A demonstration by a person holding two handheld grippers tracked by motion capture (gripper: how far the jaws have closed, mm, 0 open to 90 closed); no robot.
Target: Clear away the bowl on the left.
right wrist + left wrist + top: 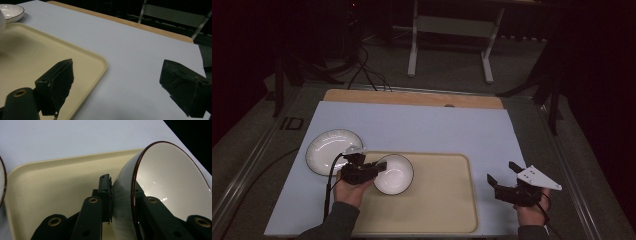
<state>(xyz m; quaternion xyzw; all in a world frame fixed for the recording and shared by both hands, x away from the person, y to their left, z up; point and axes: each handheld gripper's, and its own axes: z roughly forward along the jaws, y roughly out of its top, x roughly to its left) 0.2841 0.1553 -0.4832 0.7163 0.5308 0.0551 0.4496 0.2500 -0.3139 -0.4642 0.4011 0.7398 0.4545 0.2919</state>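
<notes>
Over the cream tray (437,200), the left gripper (379,167) pinches a white bowl's (394,174) rim; beside the tray, the right gripper (503,173) hovers, jaws spread.

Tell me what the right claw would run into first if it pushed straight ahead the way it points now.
Probably nothing soon. The open right claw points over bare blue table cover, passing the tray's corner. Past that lies the table's wooden far edge, though depth is hard to judge.

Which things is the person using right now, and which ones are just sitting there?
In use:
- left gripper, clamped on the rim of the bowl
- bowl, over the beige tray
- tray

Just sitting there:
- white plate on the table, left of the tray
- right gripper, open and holding nothing
</notes>
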